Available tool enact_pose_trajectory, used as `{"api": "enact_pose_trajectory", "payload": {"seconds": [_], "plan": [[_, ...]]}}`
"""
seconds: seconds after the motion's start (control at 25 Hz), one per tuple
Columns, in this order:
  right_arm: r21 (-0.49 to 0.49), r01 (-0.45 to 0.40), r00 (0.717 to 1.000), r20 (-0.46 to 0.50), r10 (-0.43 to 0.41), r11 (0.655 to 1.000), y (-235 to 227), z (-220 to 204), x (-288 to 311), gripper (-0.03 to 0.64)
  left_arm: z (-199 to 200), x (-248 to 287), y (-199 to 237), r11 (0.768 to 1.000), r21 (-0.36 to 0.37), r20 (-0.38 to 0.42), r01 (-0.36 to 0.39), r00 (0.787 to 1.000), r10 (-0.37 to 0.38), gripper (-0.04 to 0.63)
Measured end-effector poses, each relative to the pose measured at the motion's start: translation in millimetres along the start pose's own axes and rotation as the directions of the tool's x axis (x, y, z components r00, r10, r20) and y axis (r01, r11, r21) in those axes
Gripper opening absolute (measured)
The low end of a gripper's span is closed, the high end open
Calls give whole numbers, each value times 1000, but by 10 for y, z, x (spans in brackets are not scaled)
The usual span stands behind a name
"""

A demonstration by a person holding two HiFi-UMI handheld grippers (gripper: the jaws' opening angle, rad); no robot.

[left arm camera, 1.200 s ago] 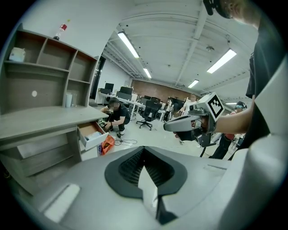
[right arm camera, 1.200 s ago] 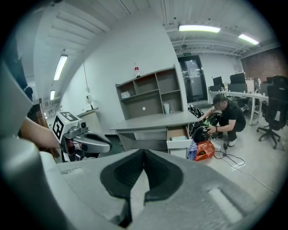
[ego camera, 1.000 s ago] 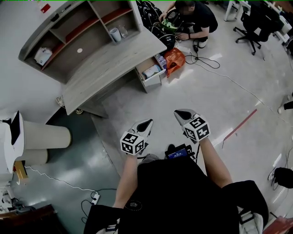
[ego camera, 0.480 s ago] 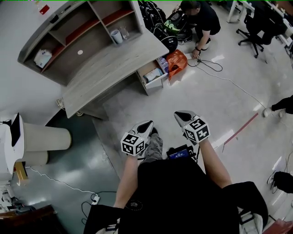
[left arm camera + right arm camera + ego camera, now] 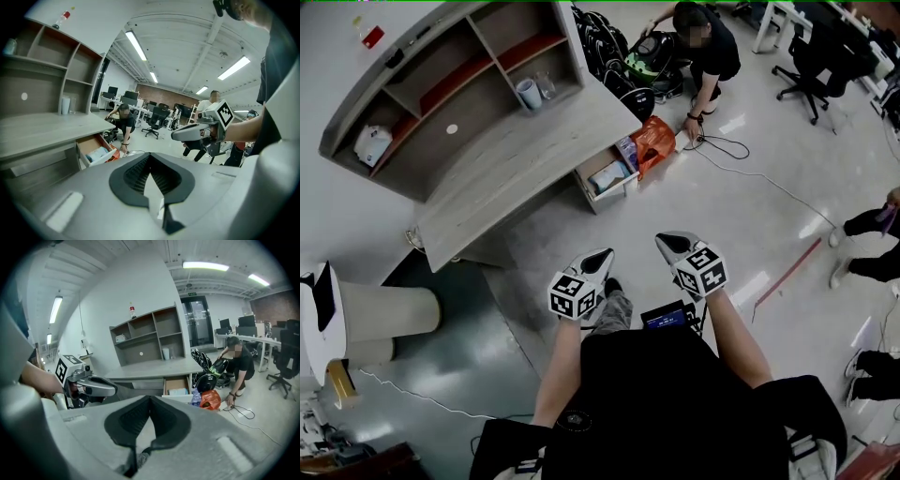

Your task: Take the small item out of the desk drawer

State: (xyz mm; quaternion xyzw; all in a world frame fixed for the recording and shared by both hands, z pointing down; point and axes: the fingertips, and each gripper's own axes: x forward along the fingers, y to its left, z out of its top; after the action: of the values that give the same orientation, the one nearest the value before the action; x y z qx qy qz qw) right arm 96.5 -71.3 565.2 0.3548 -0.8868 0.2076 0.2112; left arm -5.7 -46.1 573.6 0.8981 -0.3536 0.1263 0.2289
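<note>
The grey desk (image 5: 520, 145) with a shelf unit stands ahead to the left. Its drawer (image 5: 607, 174) at the right end is pulled open, with a pale blue and white item (image 5: 610, 172) lying inside. The open drawer (image 5: 96, 149) also shows in the left gripper view, and as a drawer front (image 5: 177, 386) in the right gripper view. My left gripper (image 5: 605, 251) and right gripper (image 5: 661, 238) are held side by side in front of my body, well short of the drawer. Both are shut and empty, pointing toward the desk.
An orange bag (image 5: 656, 139) and black backpacks (image 5: 609, 47) sit on the floor beside the drawer. A person (image 5: 703, 47) crouches there over cables (image 5: 741, 150). Another person's legs (image 5: 862, 225) are at the right edge. A white round pedestal (image 5: 380, 309) stands at the left.
The desk and open drawer have come a little nearer in the head view. Both grippers keep their place before me. The crouching person has shifted, and legs have come in at the right.
</note>
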Motion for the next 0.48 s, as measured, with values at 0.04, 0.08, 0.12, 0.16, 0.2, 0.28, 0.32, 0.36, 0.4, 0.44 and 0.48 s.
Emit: {"api": "enact_pose_trajectory", "payload": {"seconds": [0.04,0.08,0.12,0.16,0.2,0.28,0.32,0.36,0.4,0.44,0.48], "plan": [[2,3,1000,-1,-3,1000,-22,43,58,2,37,23,71,1000,-1,0,3,1000,-3,0],[4,5,1000,-3,-5,1000,-43,86,115,2,74,44,142,1000,-2,-1,6,1000,-6,0],[5,8,1000,-5,-8,1000,-63,129,170,3,111,64,210,1000,-3,-2,9,1000,-9,0],[6,12,1000,-7,-12,1000,-84,173,225,3,146,82,278,1000,-4,-3,13,1000,-13,0],[7,15,1000,-8,-15,1000,-104,219,280,3,181,99,345,1000,-4,-5,18,1000,-18,0],[11,22,1000,-11,-22,1000,-138,307,389,3,244,124,473,1000,-5,-9,27,1000,-27,0],[12,25,1000,-12,-25,1000,-152,343,440,3,267,134,535,999,-6,-12,31,999,-31,0],[14,29,999,-15,-29,999,-166,374,490,3,287,144,597,999,-7,-14,34,999,-35,0],[15,32,999,-17,-32,999,-181,401,538,3,306,155,658,999,-8,-15,38,999,-38,0],[16,36,999,-19,-36,999,-195,429,585,3,326,165,718,999,-9,-15,42,999,-42,0],[17,41,999,-20,-40,999,-209,458,632,3,348,173,777,999,-9,-15,45,999,-45,0]]}}
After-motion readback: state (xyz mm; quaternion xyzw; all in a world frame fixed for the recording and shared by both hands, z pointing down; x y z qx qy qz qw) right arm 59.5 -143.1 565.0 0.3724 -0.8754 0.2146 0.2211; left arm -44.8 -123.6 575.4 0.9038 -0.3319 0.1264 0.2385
